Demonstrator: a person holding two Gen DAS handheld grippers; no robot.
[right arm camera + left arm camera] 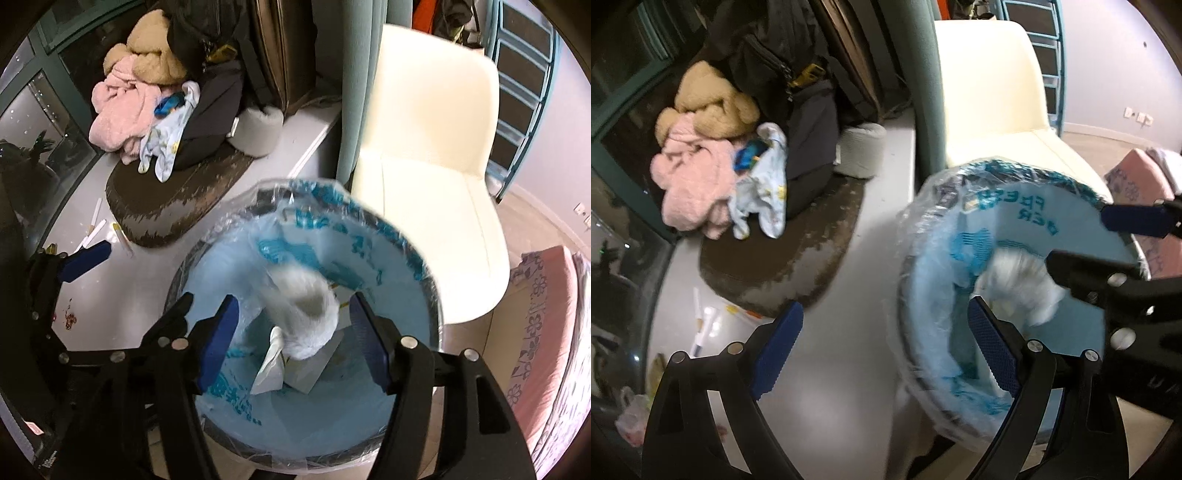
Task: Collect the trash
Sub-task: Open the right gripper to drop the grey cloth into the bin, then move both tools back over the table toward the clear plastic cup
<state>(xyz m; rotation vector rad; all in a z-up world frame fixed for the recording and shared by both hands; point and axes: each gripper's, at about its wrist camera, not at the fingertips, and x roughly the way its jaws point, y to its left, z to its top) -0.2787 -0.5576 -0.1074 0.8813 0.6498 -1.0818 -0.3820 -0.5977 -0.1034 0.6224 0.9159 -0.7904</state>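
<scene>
Round bin lined with a blue printed plastic bag (388, 236), frame centre; blurred white crumpled tissue (306, 306) inside (loose). Right gripper (291, 343) part-open, empty; left gripper (886, 354) wide, empty.

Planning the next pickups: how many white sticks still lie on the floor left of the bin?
2, possibly more. One stick lies by the mat's left edge; another just below it, near the left hand-held gripper. That gripper may hide others.

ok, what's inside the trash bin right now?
Inside the trash bin, over its blue liner: a blurred white wad between the open right hand-held gripper pads, above white paper scraps on the bottom. Anything under those is hidden.
</scene>
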